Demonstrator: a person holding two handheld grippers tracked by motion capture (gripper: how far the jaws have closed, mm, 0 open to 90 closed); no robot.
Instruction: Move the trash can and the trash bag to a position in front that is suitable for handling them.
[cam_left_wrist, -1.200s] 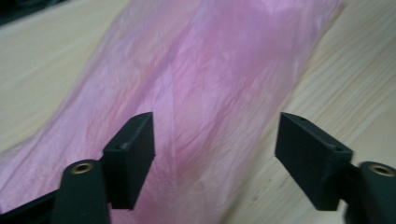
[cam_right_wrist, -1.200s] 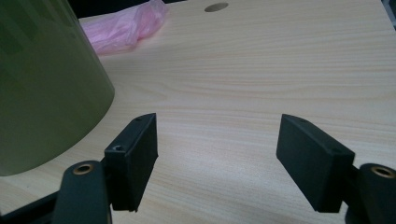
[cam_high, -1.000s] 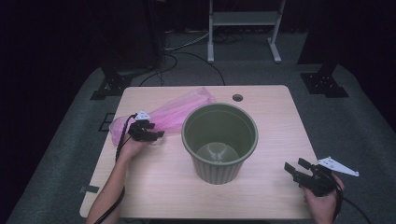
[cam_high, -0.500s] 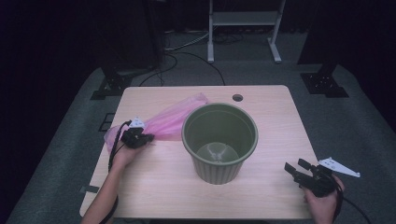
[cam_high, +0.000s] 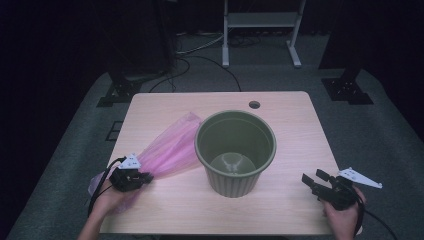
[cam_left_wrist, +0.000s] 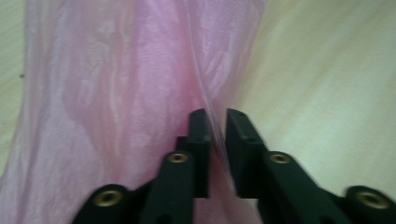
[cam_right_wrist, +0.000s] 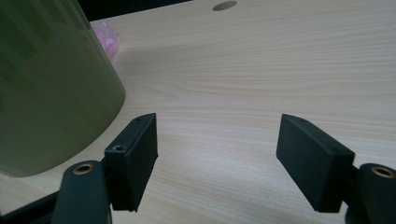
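A pink see-through plastic bag lies on the table's left side, stretched from beside the green pot toward the front left corner. My left gripper is at the bag's near end. In the left gripper view its jaws stand a narrow gap apart, having just been opening, with a fold of the bag running between them and no pad seen pressing on it. My right gripper rests open at the front right, nothing between its jaws, the pot to its left.
The wooden table has a round cable hole near its far edge. The wide pot stands in the middle. Dark stands and cables lie on the floor beyond the table.
My left hand has pulled back toward the front left corner, dragging the bag's near end with it, so the bag lies longer and flatter. The right hand has kept still.
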